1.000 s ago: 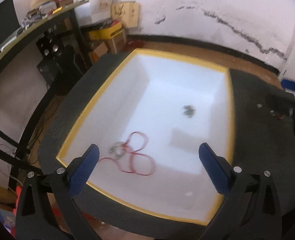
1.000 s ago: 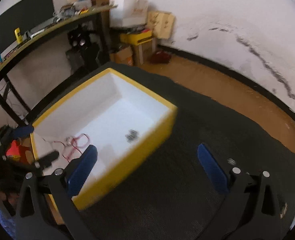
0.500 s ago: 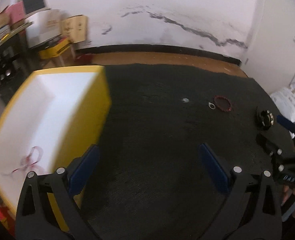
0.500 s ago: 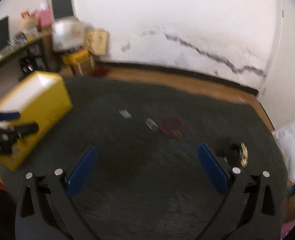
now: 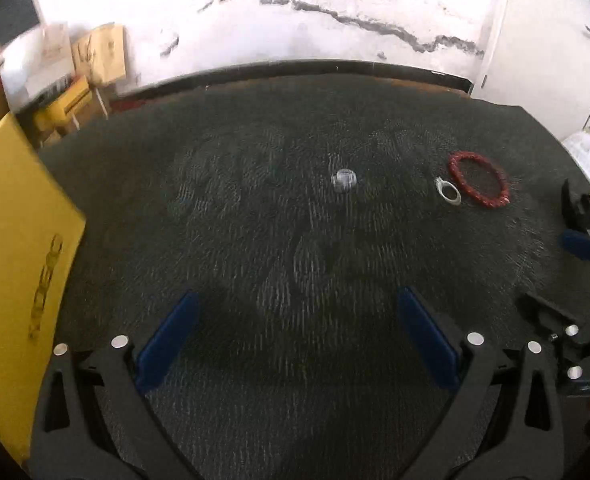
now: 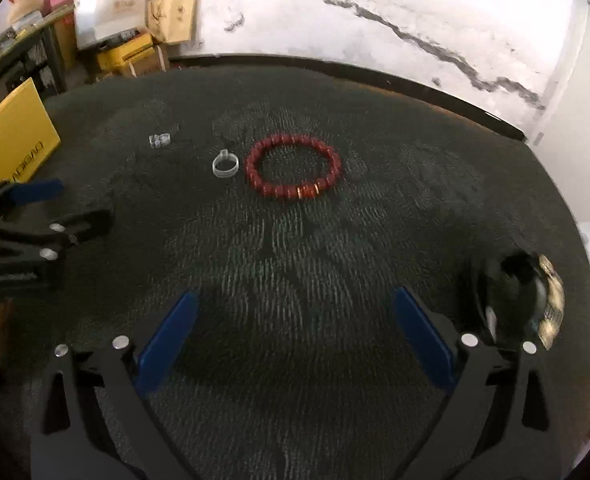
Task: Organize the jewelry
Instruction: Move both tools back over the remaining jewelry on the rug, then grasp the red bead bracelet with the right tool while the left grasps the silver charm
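A red bead bracelet (image 6: 293, 168) lies on the dark mat, with a clear ring (image 6: 225, 163) just left of it and a small clear piece (image 6: 160, 140) farther left. In the left wrist view the bracelet (image 5: 478, 179), ring (image 5: 447, 195) and clear piece (image 5: 343, 179) lie ahead and to the right. My left gripper (image 5: 295, 340) is open and empty over the mat. My right gripper (image 6: 293, 340) is open and empty, short of the bracelet. A yellow box (image 5: 11, 248) stands at the left.
A black and gold round object (image 6: 531, 300) sits on the mat beside my right gripper's right finger. The left gripper (image 6: 27, 216) shows at the left of the right wrist view. Boxes (image 6: 135, 20) and a desk stand by the far wall.
Both grippers have swung away from the yellow box with its white inside and now face the mat with the bracelet and ring. Both stay open.
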{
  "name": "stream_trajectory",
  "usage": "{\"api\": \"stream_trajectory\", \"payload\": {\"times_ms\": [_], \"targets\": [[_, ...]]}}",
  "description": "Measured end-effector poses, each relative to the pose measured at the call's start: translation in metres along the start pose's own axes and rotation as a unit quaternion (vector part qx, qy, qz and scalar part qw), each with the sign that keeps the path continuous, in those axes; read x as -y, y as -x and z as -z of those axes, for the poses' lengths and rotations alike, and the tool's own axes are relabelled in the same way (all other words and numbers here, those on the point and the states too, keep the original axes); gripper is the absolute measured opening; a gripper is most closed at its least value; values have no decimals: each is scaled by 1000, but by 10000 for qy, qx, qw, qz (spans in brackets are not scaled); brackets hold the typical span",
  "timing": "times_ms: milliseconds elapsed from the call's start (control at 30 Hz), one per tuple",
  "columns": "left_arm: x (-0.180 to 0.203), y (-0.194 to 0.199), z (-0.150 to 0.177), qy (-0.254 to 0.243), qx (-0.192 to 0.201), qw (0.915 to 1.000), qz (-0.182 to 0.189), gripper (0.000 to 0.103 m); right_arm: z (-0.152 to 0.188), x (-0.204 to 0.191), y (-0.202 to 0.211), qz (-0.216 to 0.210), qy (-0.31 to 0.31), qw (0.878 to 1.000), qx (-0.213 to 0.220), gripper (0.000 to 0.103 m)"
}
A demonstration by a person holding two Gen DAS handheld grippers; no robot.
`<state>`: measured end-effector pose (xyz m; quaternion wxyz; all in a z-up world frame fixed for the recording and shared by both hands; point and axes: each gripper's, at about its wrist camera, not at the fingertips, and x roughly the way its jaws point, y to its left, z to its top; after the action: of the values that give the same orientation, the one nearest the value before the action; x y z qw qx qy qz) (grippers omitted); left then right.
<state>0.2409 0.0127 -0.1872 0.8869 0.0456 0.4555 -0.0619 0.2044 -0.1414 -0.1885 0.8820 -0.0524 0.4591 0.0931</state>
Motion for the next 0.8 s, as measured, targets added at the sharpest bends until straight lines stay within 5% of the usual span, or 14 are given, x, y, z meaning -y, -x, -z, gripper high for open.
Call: {"api": "stream_trajectory", "payload": {"times_ms": [433, 800], "targets": [[3, -37, -50, -168, 22, 9998, 138, 98, -65, 12, -44, -302, 245, 9992, 66, 95], [3, -41, -56, -166, 19, 9997, 154, 97, -71, 16, -46, -320, 257, 9991, 68, 88]]}}
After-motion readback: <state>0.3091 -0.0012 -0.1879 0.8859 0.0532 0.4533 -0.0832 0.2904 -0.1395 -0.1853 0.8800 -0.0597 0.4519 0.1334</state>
